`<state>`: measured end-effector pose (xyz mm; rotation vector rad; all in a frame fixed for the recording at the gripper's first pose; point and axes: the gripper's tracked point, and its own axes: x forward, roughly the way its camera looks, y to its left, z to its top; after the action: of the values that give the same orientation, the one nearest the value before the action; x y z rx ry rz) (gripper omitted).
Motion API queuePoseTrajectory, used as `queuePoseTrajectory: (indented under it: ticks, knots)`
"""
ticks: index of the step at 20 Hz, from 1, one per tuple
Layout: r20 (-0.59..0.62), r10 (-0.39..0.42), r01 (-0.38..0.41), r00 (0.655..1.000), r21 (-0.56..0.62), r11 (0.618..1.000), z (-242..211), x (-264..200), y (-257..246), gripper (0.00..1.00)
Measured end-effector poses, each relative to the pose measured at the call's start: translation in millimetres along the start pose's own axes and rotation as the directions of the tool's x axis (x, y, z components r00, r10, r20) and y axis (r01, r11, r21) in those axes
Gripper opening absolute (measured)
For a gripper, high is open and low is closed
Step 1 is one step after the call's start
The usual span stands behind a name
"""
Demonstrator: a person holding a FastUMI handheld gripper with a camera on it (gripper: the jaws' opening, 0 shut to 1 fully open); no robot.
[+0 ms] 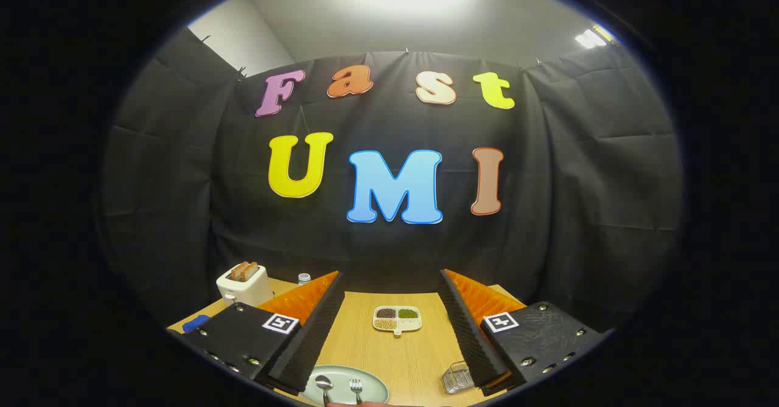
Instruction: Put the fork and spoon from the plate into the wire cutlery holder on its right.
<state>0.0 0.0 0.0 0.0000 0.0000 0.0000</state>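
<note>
wooden table (401, 352) under everything | gripper (392, 328) hung above it, fingers spread wide, holding nothing | pale green plate (371, 389) between fingers, low and near | white toaster (243, 285) with bread far left | wire cutlery holder (457, 378) right of plate, beside right finger | four-part snack tray (397, 319) ahead | spoon (324, 385) and fork (356, 387) lay side by side on plate

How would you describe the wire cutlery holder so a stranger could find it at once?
Start at the light wooden table, between the open gripper fingers. Near its front edge lies a pale green plate carrying a spoon and fork. Right of it, beside the right finger, stands the wire cutlery holder, the one see-through metal basket.
</note>
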Motion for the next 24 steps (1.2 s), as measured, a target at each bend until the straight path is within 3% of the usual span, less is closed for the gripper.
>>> queuePoseTrajectory:
  ticks: [6, 15, 18, 24]
  knots:
    - [-0.004, 0.008, -0.008, 1.000, 0.003, 1.000, 5.5, 5.8, 4.9, 0.95]
    - [0.026, 0.084, -0.084, 0.996, -0.016, 0.996, 11.4, -2.3, 31.2, 0.95]
    - [-0.014, 0.085, -0.085, 0.996, -0.048, 0.995, -10.8, -2.9, 25.1, 0.95]
    - [-0.119, 0.157, -0.165, 0.980, -0.062, 0.984, -52.1, -1.9, 35.7, 0.95]
